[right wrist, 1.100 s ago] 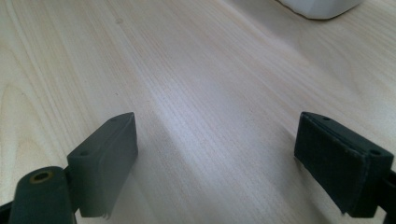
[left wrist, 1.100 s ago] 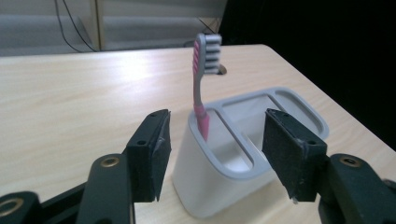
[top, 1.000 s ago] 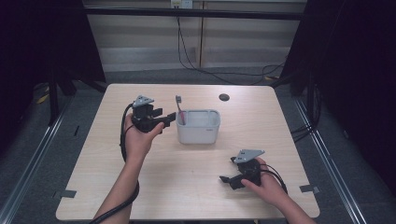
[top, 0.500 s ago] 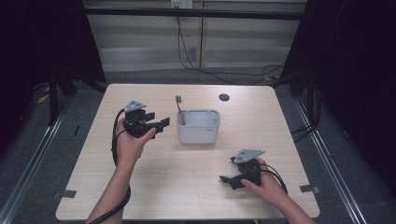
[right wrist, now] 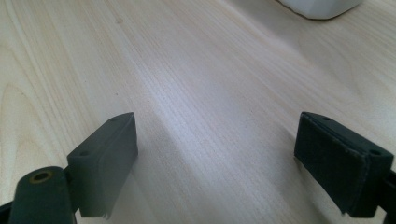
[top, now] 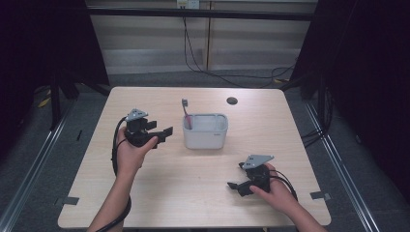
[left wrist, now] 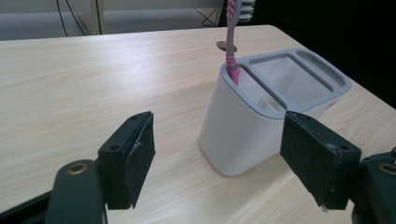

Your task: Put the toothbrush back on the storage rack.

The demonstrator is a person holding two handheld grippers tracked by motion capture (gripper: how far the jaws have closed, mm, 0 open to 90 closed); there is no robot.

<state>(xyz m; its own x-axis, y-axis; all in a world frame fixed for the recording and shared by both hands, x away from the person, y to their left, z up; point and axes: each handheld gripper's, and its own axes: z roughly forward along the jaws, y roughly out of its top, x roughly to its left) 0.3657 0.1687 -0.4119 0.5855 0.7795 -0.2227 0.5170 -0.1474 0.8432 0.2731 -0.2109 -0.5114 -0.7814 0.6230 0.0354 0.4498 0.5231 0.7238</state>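
- Table (top: pixel 145 193): a light wood-grain top; your forearms come onto it from its near edge in the high view.
- Holder (top: pixel 205 131): a white tub with a grey rim divided into compartments, standing upright near the middle of the table. In the left gripper view the holder (left wrist: pixel 247 126) sits just beyond and between your jaws.
- Toothbrush (top: pixel 185 112): pink handle, grey head, standing nearly upright in the narrow end compartment on the holder's left side. In the left gripper view the toothbrush (left wrist: pixel 231 42) rises out of the compartment nearest you.
- Left gripper (top: pixel 162 131): held in your left hand (top: pixel 129 152) just left of the holder, jaws pointing toward it. The jaws are spread wide and hold nothing; they are apart from the holder.
- Right gripper (top: pixel 235 185): held in your right hand (top: pixel 278 193) low over the table's near right part, well apart from the holder, jaws pointing left. The jaws are spread wide with only bare wood between them.
- Dark round disc (top: pixel 232 100): lies flat on the table beyond the holder, toward the far edge.
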